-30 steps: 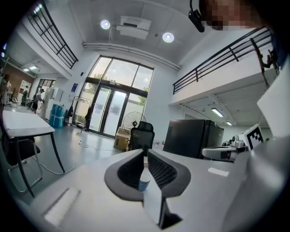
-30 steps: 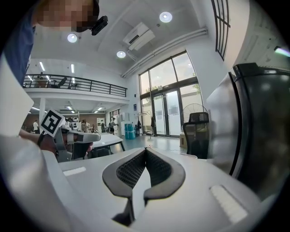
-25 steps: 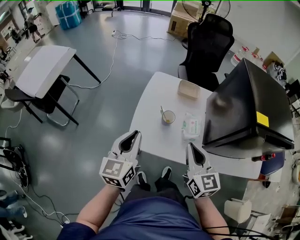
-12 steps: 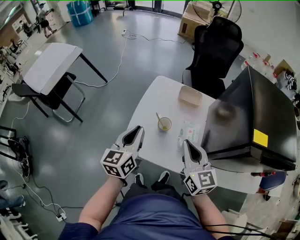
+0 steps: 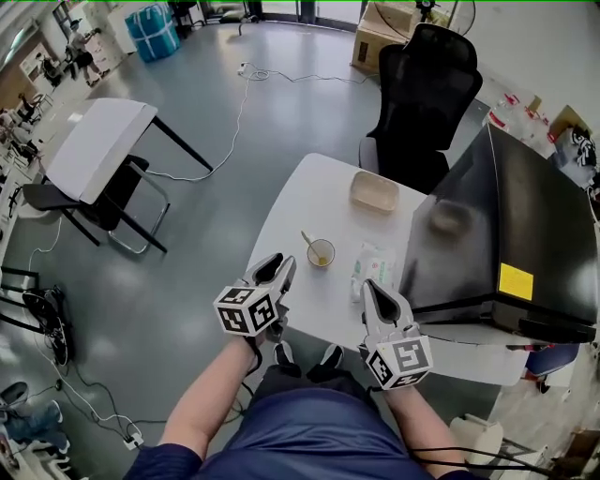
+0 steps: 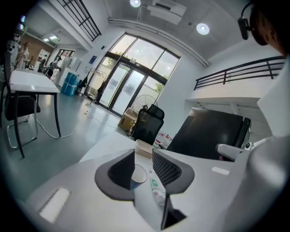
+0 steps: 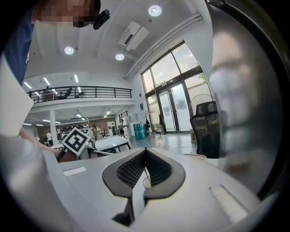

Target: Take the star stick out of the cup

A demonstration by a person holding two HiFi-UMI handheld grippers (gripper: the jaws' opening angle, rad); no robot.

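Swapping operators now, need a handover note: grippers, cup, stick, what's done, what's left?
Left gripper: open, empty, aimed at the cup but short of it.
Right gripper: shut, empty, near the wipes pack.
Cup stands upright on the white table; the stick is in it, leaning up and left in the head view.
Done: nothing, stick untouched.
To do: grip the stick above the rim, probably, and lift it out.

A large open office or lab hall. Upper left of the head view shows a polished grey floor [image 5: 225,56] with trailing cables [image 5: 234,112], white work tables [image 5: 98,145] and a black office chair [image 5: 427,89]. The left gripper view shows tall glass entrance doors [image 6: 131,84], a railed mezzanine [image 6: 235,74] and a ceiling air-conditioner [image 6: 167,7].
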